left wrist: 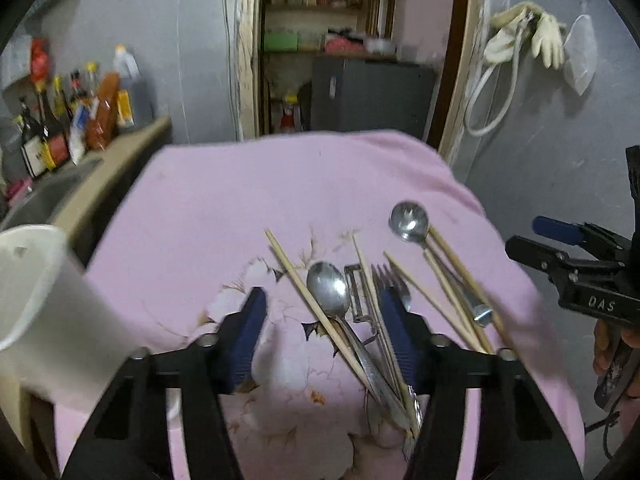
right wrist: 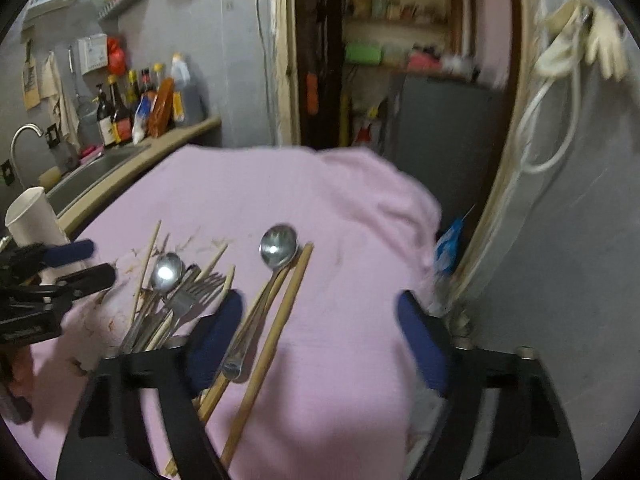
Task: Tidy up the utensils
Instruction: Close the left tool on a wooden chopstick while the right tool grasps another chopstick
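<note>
A pile of utensils lies on a pink cloth (left wrist: pixel 224 208): a steel spoon (left wrist: pixel 328 292), a fork (left wrist: pixel 390 280), a peeler (left wrist: pixel 358 292), a round-bowled spoon (left wrist: pixel 409 220) and several wooden chopsticks (left wrist: pixel 296 276). My left gripper (left wrist: pixel 324 316) is open just above the pile, the spoon between its fingers. My right gripper (right wrist: pixel 320 320) is open and empty over the cloth; the round spoon (right wrist: pixel 278 245) and a chopstick (right wrist: pixel 280 328) lie by its left finger. It also shows in the left wrist view (left wrist: pixel 560 248). A white cup (left wrist: pixel 44 300) stands at the left, also in the right wrist view (right wrist: pixel 34 216).
A counter with a sink (right wrist: pixel 100 168) and sauce bottles (left wrist: pixel 72 120) runs along the left. An open doorway with shelves (left wrist: pixel 320 40) and a grey cabinet (left wrist: pixel 372 96) is behind the table. Gloves (left wrist: pixel 528 32) hang on the right wall.
</note>
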A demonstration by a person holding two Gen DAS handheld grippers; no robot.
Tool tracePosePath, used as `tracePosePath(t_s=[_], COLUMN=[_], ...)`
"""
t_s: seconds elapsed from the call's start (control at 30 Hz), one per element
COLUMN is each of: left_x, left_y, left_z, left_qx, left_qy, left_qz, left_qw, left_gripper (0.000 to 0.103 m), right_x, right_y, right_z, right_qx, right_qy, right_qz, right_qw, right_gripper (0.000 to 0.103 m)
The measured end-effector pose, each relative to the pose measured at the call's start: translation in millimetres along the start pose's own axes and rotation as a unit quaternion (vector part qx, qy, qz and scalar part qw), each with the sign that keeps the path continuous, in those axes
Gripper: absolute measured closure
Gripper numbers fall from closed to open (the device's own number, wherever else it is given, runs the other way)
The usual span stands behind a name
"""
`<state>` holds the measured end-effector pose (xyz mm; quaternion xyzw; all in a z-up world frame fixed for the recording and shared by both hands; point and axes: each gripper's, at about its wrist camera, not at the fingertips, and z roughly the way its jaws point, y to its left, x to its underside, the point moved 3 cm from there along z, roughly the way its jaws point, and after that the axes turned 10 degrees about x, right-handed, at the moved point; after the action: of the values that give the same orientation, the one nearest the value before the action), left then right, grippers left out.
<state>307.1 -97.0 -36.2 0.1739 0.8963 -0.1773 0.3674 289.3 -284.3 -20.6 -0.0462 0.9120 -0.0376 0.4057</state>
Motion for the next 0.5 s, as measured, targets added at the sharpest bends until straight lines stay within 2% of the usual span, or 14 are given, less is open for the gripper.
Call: tracePosePath(t_s=[0.03, 0.07, 0.1, 0.2, 0.27, 0.5], left_x=[1, 1, 2, 3, 3, 7], left_y=[6, 8, 14, 27, 32, 44], left_z=[10, 14, 21, 28, 30, 33], left_qx=[0.003, 0.006, 0.013, 0.025, 0.026, 0.039], left_qy=[0.015, 0.020, 0.029, 0.040, 0.043, 0.054], left_qz=[-0.010, -0.016, -0.030, -0.059, -0.066, -0.095], left_qw=[0.9998, 0.9997, 0.9991, 0.9972, 0.9965, 0.9932], left_gripper=[0.064, 0.070, 0.072, 0.077, 0.084, 0.096], right_x=[0, 1, 1, 1, 0, -4], right_y=[2, 3, 4, 6, 8, 15], right_z=[7, 14, 19, 32, 39, 56], right_qx=[-0.006, -0.011, -0.016, -0.031, -0.039, -0.063], right_qy=[0.010, 0.022, 0.030, 0.056, 0.071, 0.104], right_qz=[0.000, 0.000, 0.000, 0.000, 0.002, 0.009], right_qw=[1.000, 1.000, 0.999, 0.998, 0.997, 0.993], right_gripper=[0.042, 0.049, 0.057, 0.065, 0.068, 0.073])
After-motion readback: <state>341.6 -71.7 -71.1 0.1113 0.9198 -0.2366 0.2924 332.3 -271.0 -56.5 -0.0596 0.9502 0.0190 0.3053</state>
